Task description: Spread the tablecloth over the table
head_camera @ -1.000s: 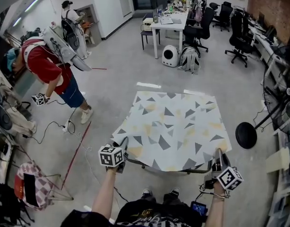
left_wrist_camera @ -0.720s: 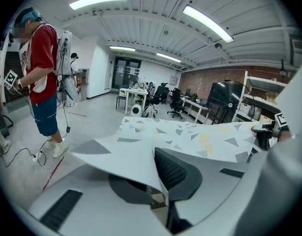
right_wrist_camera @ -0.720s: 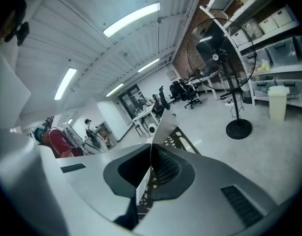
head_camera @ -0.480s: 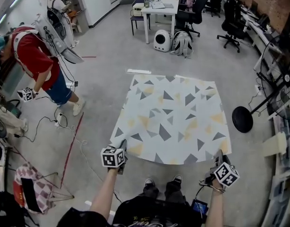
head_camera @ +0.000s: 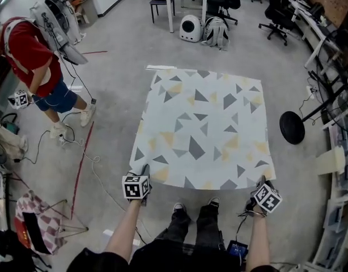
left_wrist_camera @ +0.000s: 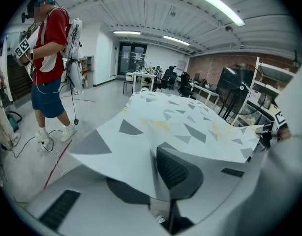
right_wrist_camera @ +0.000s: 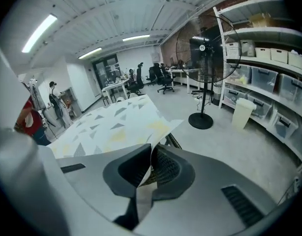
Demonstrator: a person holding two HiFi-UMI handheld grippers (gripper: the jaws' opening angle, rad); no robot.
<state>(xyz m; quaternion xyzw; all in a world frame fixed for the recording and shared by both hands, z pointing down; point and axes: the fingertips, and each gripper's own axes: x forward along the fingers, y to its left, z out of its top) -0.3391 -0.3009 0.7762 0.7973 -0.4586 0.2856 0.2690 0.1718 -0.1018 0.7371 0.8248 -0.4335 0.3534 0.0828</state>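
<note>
The right gripper (right_wrist_camera: 151, 157) has its jaws pinched tight on one near corner of the tablecloth (head_camera: 205, 129). The left gripper (left_wrist_camera: 158, 156) has just been easing its jaws apart, with the other near corner lying between them. The cloth lies spread flat across the centre of the head view, with the grippers at its lower corners.

Both bare forearms reach forward and down, the left forearm (head_camera: 124, 231) and the right forearm (head_camera: 254, 239) spread wide apart. The grey plastic left gripper (head_camera: 144, 170), topped by its black-and-white marker cube, tilts downward. Its jaws have just been opening and stand slightly parted, with a corner of the pale triangle-patterned tablecloth (head_camera: 202, 129) draped between them. The matching grey right gripper (head_camera: 262, 181) also tilts downward, its ribbed pads (right_wrist_camera: 163, 168) clamped on the opposite near corner.
</note>
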